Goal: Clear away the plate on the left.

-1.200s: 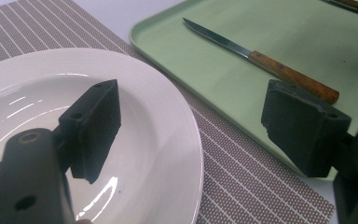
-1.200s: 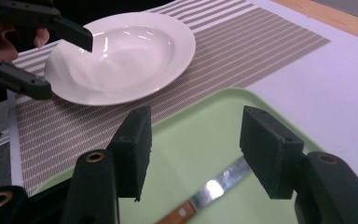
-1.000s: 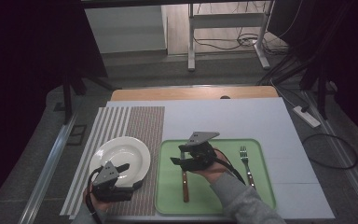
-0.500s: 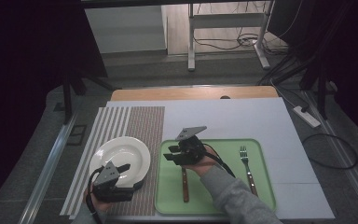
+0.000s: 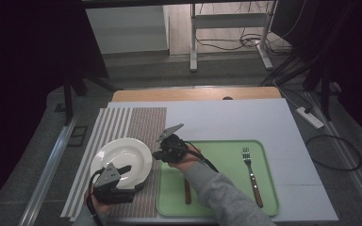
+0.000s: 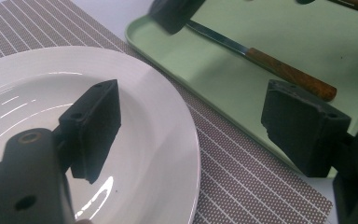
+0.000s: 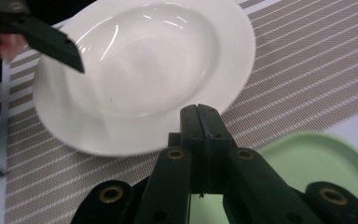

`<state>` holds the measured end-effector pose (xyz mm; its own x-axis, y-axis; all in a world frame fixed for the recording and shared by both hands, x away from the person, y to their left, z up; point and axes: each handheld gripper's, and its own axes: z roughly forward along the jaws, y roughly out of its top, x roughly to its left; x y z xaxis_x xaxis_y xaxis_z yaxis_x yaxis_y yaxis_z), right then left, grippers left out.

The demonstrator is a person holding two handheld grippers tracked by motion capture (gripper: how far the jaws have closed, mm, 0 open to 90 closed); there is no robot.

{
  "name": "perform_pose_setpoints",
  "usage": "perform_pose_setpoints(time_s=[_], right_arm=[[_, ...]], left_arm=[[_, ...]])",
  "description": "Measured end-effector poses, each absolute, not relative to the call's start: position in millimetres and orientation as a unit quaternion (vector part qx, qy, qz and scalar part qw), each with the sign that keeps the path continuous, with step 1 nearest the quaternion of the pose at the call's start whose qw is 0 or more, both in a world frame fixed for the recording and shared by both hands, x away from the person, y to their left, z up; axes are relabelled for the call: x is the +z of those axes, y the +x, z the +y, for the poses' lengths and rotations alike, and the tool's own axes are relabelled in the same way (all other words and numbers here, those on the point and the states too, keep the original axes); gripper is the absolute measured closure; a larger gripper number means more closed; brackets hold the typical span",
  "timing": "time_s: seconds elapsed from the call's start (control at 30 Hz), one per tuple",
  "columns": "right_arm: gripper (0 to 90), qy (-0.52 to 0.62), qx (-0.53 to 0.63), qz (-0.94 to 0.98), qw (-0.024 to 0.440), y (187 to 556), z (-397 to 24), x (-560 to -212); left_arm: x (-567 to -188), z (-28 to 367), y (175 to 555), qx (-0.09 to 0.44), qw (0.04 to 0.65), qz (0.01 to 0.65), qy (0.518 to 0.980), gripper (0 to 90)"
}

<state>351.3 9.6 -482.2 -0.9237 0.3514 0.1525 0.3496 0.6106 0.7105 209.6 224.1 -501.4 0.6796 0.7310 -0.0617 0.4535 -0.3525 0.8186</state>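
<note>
1. Right gripper jaws just closed, pads together, nothing between; over green tray's left edge, above knife.
2. Left gripper jaws wide, straddling white plate's rim on striped placemat.

The right tool has slid leftward across the green tray — from above the knife near the tray's middle to the tray's left rim, beside the white plate on the striped mat. It also sits a little lower. Its jaws have just been closing and now meet flat against each other, with nothing between them. More of the knife's wooden handle and the tray floor lies uncovered, and the forearm angles further left.
</note>
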Motion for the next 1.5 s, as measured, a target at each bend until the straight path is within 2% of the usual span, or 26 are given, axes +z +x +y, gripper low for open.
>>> perform_pose_setpoints(time_s=[0.4, 1.2, 1.33, 1.5], right_arm=[[90.0, 0.189, 0.362, 0.913, 0.007, 354, 43, -497], [90.0, 0.207, 0.348, 0.914, 0.006, 354, 38, -510], [90.0, 0.208, 0.351, 0.913, 0.004, 355, 35, -513], [90.0, 0.208, 0.358, 0.910, -0.001, 356, 32, -516]], left_arm=[[-501, 226, 209, 0.159, 0.436, 0.367, 0.806, 20.9], [-487, 229, 204, 0.181, 0.448, 0.370, 0.794, 20.9], [-477, 235, 204, 0.184, 0.447, 0.382, 0.788, 23.4], [-465, 253, 209, 0.177, 0.434, 0.421, 0.776, 22.0]])
